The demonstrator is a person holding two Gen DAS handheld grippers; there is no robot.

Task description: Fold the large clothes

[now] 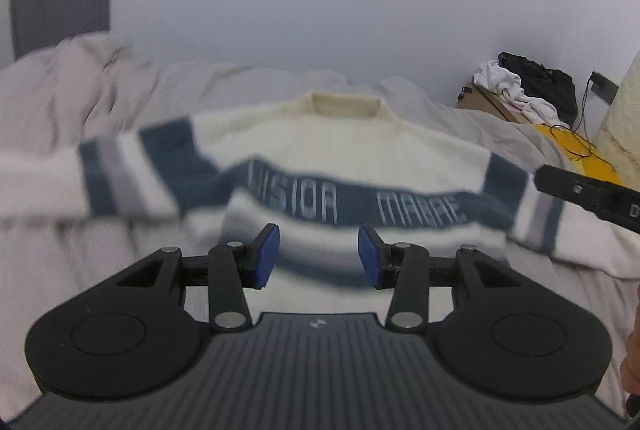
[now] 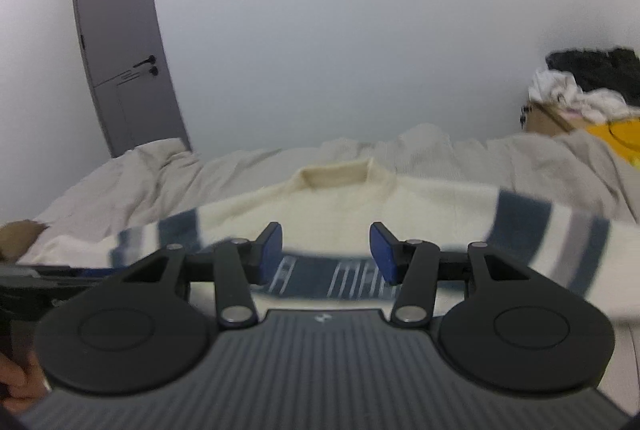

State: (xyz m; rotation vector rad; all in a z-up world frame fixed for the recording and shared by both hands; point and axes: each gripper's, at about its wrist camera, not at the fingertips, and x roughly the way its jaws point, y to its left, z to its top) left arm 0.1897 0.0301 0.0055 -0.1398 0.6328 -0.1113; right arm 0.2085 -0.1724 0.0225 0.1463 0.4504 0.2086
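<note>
A cream sweater [image 1: 340,146] with blue and grey bands and white lettering lies spread flat on a bed, collar at the far side, both sleeves stretched out sideways. My left gripper [image 1: 319,254] hovers above its lower front, jaws apart with nothing between the blue pads [image 1: 267,256]. In the right wrist view the same sweater [image 2: 344,202] lies ahead, and my right gripper [image 2: 326,254] is held over the lettered band, also open and empty. The right gripper's black body [image 1: 588,192] shows at the right edge of the left wrist view. Both pictures are blurred.
The bed is covered by a rumpled beige sheet [image 1: 80,90]. A cardboard box [image 1: 492,102] with white and black clothes and a yellow item [image 1: 568,146] stand at the far right. A grey door [image 2: 120,50] is in the pale wall at the left. A hand [image 2: 16,382] shows bottom left.
</note>
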